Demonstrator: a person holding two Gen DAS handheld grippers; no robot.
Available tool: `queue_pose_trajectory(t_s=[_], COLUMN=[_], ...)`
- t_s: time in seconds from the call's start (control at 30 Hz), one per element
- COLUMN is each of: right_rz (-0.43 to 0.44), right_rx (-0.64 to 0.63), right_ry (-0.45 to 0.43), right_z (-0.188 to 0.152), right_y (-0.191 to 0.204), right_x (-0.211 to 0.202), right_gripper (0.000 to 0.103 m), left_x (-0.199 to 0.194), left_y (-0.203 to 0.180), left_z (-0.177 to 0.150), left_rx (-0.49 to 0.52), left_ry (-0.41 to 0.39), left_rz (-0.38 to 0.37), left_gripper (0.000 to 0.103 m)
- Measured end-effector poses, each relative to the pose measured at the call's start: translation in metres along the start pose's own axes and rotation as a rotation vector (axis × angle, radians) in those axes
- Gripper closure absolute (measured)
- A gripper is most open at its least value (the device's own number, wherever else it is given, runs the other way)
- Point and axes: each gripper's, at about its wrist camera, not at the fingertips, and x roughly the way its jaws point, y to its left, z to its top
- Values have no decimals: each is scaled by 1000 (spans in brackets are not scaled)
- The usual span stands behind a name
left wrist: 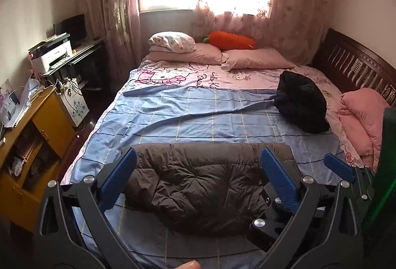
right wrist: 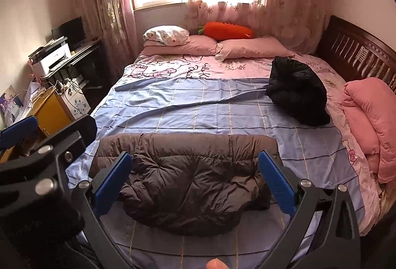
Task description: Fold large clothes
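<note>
The brown quilted puffer jacket [left wrist: 198, 185] lay folded on the blue checked sheet [left wrist: 198, 120] at the near end of the bed, its long axis running left to right across the mattress, its straight folded edge turned toward the pillows and its rounded, bunched edge toward me. It looked puffy and creased — stitched panels gathering into wrinkles at the middle, a seam line near each end.

My left gripper [left wrist: 198, 180] hovered above it with both blue-padded fingers [left wrist: 118, 175] spread wide, nothing between them. My right gripper [right wrist: 195, 177] stood the same — fingers apart, empty, framing the jacket from above. The two sat close side by side.

Farther up the bed on the right lay a crumpled black padded garment [right wrist: 297, 91], well apart from the brown one, and a folded pink quilt [right wrist: 371, 120] sat at the right edge.
</note>
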Motion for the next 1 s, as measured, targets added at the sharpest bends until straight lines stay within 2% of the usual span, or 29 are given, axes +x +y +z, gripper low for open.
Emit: queue_pose_trajectory(t_s=[0.43, 1.0], right_rz=[13, 18], right_rx=[-10, -19], right_ry=[19, 18], right_z=[-1, 0], right_y=[3, 2], right_x=[4, 2], right_gripper=[1, 1], left_x=[9, 12], left_y=[-1, 5], left_z=[0, -3], left_rx=[7, -2], left_ry=[14, 23], left_rz=[38, 45], left_gripper=[2, 2])
